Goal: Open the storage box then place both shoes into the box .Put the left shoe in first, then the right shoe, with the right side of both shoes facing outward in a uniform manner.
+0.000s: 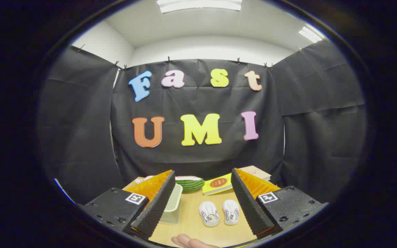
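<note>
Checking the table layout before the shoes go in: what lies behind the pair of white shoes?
Behind the two white shoes, which lie between the open gripper's fingers, lie a yellow book and a green striped watermelon-slice object. A tan box sits farther back, partly hidden by one finger.

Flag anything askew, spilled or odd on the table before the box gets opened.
Nothing stands out. The two shoes lie side by side between the open gripper fingers, the storage box sits by one finger, and a hand rests at the table's near edge.
</note>
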`<state>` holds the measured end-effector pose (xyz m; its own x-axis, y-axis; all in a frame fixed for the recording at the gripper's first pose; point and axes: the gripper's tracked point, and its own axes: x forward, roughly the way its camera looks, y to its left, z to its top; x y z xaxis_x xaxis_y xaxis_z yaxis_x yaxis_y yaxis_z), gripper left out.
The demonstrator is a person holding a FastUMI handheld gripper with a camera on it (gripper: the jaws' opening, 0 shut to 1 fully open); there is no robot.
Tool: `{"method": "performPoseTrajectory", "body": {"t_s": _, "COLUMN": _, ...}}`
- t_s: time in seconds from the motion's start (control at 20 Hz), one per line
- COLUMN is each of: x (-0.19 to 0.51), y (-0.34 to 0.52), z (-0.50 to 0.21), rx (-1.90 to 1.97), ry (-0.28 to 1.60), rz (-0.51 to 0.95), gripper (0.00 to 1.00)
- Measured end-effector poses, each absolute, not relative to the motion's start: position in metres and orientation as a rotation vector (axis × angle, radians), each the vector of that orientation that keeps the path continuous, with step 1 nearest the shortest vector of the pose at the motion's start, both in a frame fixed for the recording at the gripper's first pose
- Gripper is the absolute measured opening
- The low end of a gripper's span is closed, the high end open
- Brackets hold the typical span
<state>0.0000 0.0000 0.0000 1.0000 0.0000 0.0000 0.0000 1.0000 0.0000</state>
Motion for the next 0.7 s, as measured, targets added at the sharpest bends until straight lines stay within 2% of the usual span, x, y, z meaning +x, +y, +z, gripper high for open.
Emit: {"method": "performPoseTrajectory", "body": {"t_s": 0.7, "x": 0.0026, "y": 0.0006, "z": -0.0087, "rx": 0.017, "ry": 0.023, "rz": 0.028, "gripper": 1.0}}
